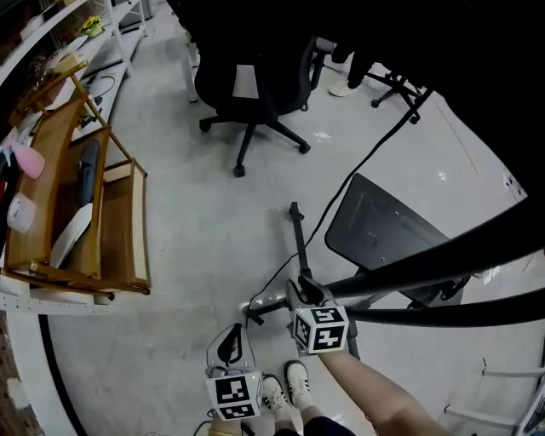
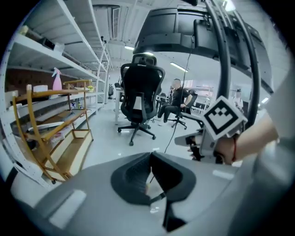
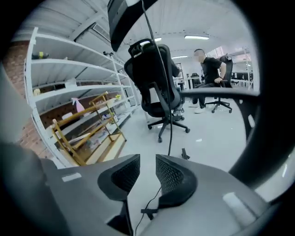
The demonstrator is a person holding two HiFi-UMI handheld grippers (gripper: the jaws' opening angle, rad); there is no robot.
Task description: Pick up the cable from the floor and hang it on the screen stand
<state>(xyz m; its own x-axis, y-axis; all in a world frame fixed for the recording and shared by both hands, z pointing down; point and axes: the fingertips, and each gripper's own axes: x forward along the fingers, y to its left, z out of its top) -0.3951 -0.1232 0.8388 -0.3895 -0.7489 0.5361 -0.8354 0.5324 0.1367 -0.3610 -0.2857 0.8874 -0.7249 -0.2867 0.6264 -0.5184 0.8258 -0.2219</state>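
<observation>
The thin black cable [image 1: 345,192] comes down from the upper right of the head view, passes the left edge of the dark flat base plate of the screen stand [image 1: 383,230] and reaches the smooth grey floor [image 1: 196,221] close to the tips of the right gripper [image 1: 300,288]; in the right gripper view the same cable drops from the dark screen [image 3: 124,14] overhead to the floor ahead of the jaws, in front of the black mesh-backed office chair [image 1: 255,77].

The right gripper's jaws stand apart with a clear gap between the ribbed pads, and nothing is held there (the cable lies ahead of them, not between them); a bare forearm [image 1: 375,396] leads back from its marker cube.

The left gripper [image 1: 230,339] sits lower in the head view, just left of the right one and beside a pair of white shoes [image 1: 285,387]; in its own view the jaw tips meet, and nothing shows clamped at them.

Two thick black curved tubes [image 1: 443,281] cross the lower right of the head view in front of the base plate; a short black bar [image 1: 298,238] lies on the floor just beyond the right gripper's tips.

At the far left stands a slanted wooden rack [image 1: 94,221] against white metal shelving [image 2: 69,46]; a pink spray bottle [image 2: 56,80] stands at the rack's top.
</observation>
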